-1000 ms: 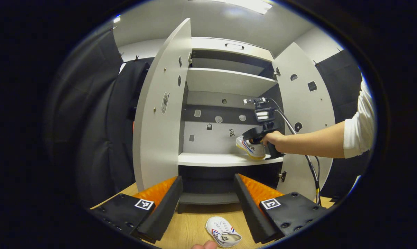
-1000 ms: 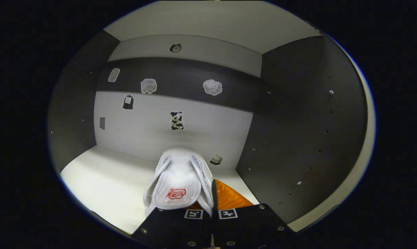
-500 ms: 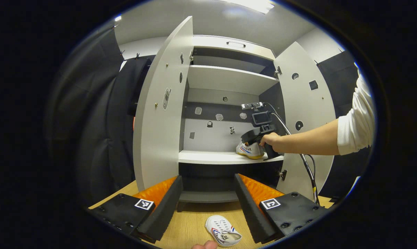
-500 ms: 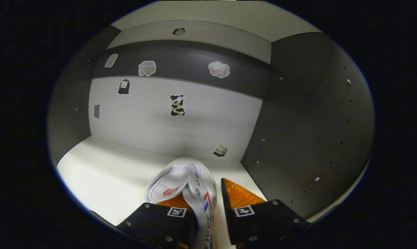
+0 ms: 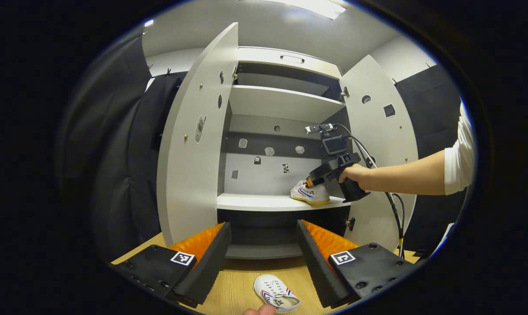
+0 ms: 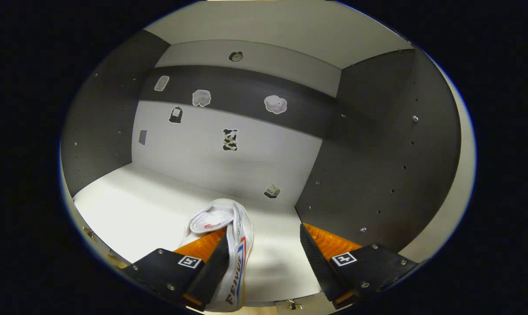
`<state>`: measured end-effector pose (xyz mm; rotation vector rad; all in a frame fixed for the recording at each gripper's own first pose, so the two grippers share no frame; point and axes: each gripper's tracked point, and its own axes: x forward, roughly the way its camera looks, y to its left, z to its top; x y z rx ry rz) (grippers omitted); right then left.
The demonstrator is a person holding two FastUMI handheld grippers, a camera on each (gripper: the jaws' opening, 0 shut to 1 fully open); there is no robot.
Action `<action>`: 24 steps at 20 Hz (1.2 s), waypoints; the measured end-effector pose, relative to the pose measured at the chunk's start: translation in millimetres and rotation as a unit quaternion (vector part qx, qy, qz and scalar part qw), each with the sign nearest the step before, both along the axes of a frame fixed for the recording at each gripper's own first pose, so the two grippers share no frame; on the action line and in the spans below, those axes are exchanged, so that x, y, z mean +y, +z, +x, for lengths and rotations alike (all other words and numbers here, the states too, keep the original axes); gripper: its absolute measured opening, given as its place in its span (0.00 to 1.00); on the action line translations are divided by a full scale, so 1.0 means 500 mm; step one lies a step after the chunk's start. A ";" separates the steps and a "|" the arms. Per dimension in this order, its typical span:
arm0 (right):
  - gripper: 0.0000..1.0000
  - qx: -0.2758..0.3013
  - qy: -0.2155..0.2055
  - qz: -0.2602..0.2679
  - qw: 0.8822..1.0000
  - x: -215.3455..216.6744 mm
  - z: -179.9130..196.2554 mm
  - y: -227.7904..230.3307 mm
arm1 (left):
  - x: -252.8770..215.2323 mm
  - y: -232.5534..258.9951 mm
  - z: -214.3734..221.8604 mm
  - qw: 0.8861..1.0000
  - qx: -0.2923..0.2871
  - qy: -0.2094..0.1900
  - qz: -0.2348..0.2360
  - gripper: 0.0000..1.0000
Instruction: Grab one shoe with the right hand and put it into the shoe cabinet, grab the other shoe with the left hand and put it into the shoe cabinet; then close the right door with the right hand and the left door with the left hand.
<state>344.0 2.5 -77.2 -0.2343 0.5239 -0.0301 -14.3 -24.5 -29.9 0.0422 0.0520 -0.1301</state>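
A white shoe [image 6: 229, 245] with red and blue stripes rests on the white shelf [image 6: 128, 210] inside the open shoe cabinet [image 5: 286, 70], near its right wall. In the right gripper view, the right gripper [image 6: 264, 262] has its fingers spread wide; the left one lies inside the shoe's opening, the other stands apart on bare shelf, so nothing is clasped. The shoe's heel is cut off at the bottom edge. In the left gripper view, a person's hand [image 5: 353, 175] holds that gripper at the shelf. The second shoe [image 5: 275, 298] lies on the wooden floor [image 5: 237, 284] between the parted fingers of the left gripper [image 5: 264, 253], partly cut off below. Both doors [image 5: 194, 144] stand open.
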 end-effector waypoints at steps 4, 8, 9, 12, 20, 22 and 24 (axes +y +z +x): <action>0.92 0.006 0.004 0.066 0.998 -0.010 -0.002 -0.015 | -0.015 0.001 -0.006 1.000 0.000 -0.011 -0.004 0.96; 0.93 0.047 0.001 0.122 0.991 -0.022 -0.022 -0.031 | -0.015 0.001 -0.013 1.000 -0.001 -0.012 -0.001 0.96; 0.94 0.052 0.000 0.126 0.991 -0.022 -0.032 -0.028 | -0.014 0.000 -0.014 1.000 0.000 -0.012 -0.001 0.96; 0.94 0.032 0.017 0.123 0.992 -0.007 -0.061 0.010 | -0.011 -0.003 -0.015 1.000 0.002 -0.009 -0.003 0.96; 0.93 -0.067 0.084 0.127 0.986 0.070 -0.217 0.170 | -0.004 -0.013 -0.006 1.000 0.011 -0.004 -0.002 0.96; 0.94 -0.093 0.094 0.123 0.983 0.074 -0.278 0.200 | -0.001 -0.017 0.000 1.000 0.015 -0.002 0.000 0.96; 0.94 -0.115 0.100 0.127 0.980 0.075 -0.341 0.214 | 0.000 -0.024 0.005 1.000 0.020 0.001 0.002 0.96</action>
